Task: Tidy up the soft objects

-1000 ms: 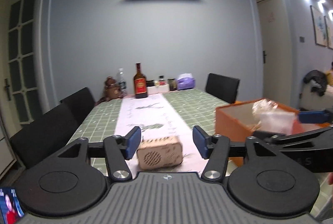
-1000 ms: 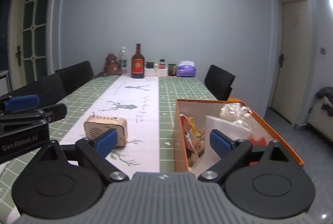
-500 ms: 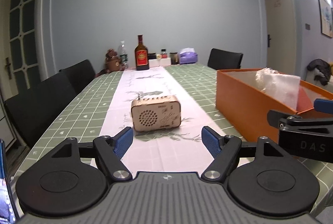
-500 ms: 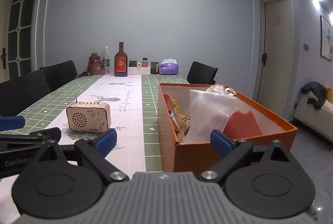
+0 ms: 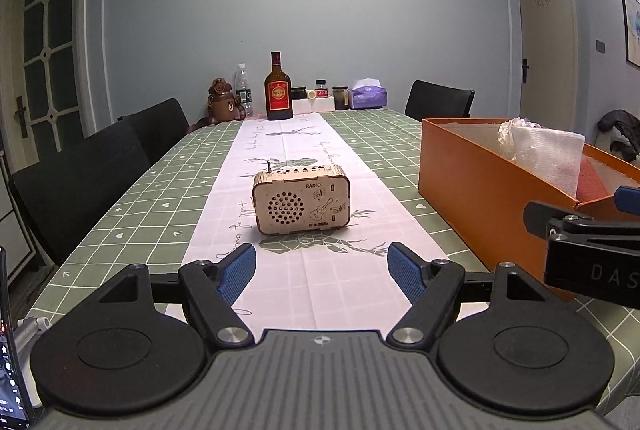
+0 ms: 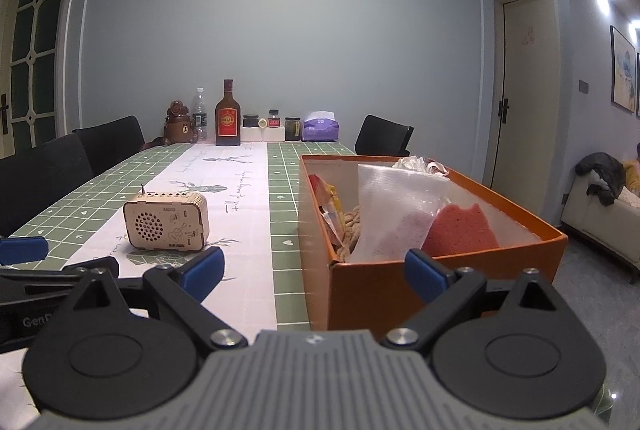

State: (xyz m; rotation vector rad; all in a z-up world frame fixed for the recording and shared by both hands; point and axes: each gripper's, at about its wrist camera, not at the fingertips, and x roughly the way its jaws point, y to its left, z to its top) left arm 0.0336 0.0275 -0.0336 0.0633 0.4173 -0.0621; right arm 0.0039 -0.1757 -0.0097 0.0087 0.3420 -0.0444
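You are facing a long table (image 5: 132, 206) covered in a green checked cloth, with a pale runner (image 5: 280, 158) down its middle. Black chairs (image 5: 80, 182) line its left side, and one more stands at the far right corner.

On the right side of the table sits an open orange box (image 6: 400, 290), its near end just in front of your right gripper (image 6: 314, 270). Inside it are the soft things: a clear plastic bag (image 6: 396, 206) standing in the middle, a pink sponge (image 6: 460, 230) leaning against the bag's right side, snack packets (image 6: 332, 206) against the left wall, and crumpled wrapping (image 6: 412, 163) at the far end.

On the runner, left of the box and well apart from it, stands a small wooden radio (image 5: 301, 199), upright, its speaker grille facing you.

Your left gripper (image 5: 322, 272) hovers low over the runner, pointing at the radio, which sits just beyond the fingertips. Its jaws have just been opening and now stand wide, with nothing between them. Your right gripper's jaws are also spread wide and empty, with the box's near left corner showing in the gap between them.

At the far end of the table stand a brown bottle (image 5: 279, 88), a water bottle (image 5: 242, 86), a bear figure (image 5: 222, 102), small jars (image 5: 340, 97) and a purple tissue pack (image 5: 368, 95).
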